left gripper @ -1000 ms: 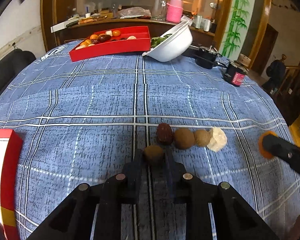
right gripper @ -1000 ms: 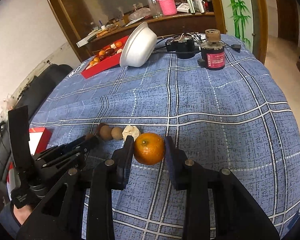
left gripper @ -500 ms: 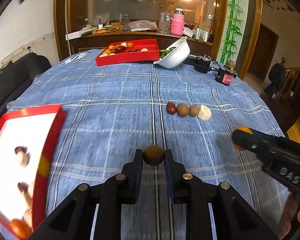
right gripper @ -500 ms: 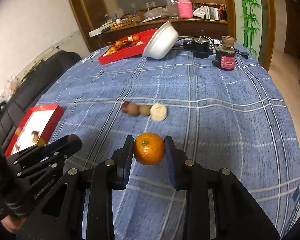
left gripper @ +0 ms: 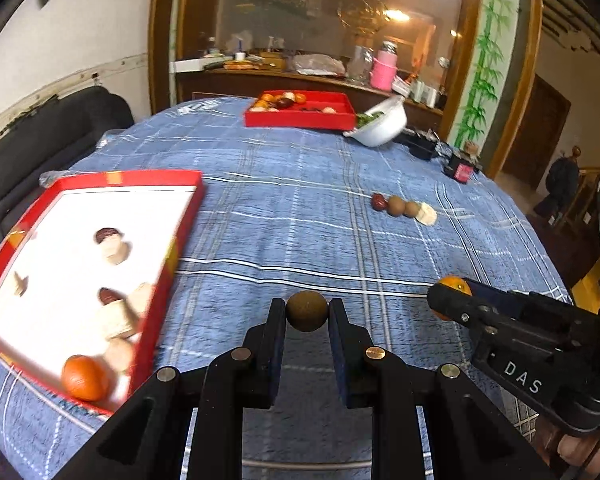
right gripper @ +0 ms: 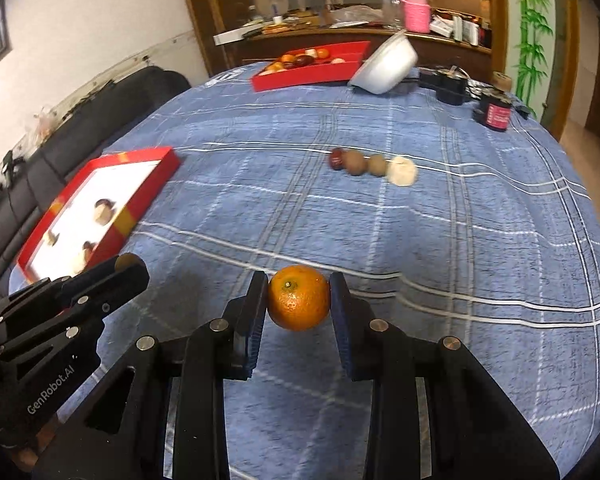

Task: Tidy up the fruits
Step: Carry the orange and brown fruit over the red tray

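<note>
Two grippers each grasp one fruit: the left gripper [left gripper: 306, 314] a round brown longan [left gripper: 306, 310], the right gripper [right gripper: 299, 300] a mandarin [right gripper: 299, 298]. Its stem end points toward 11 o'clock, at the near red tray [right gripper: 148, 188].

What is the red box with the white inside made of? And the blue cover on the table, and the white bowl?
The red box looks like glossy printed cardboard: thin straight walls, flat white floor, gold patches on the rim.

The blue cover is surely woven cloth: matte, checked with white lines, slightly rumpled.

The white bowl, tipped on its side, looks smooth and faintly shiny; plastic or ceramic, I cannot tell.
</note>
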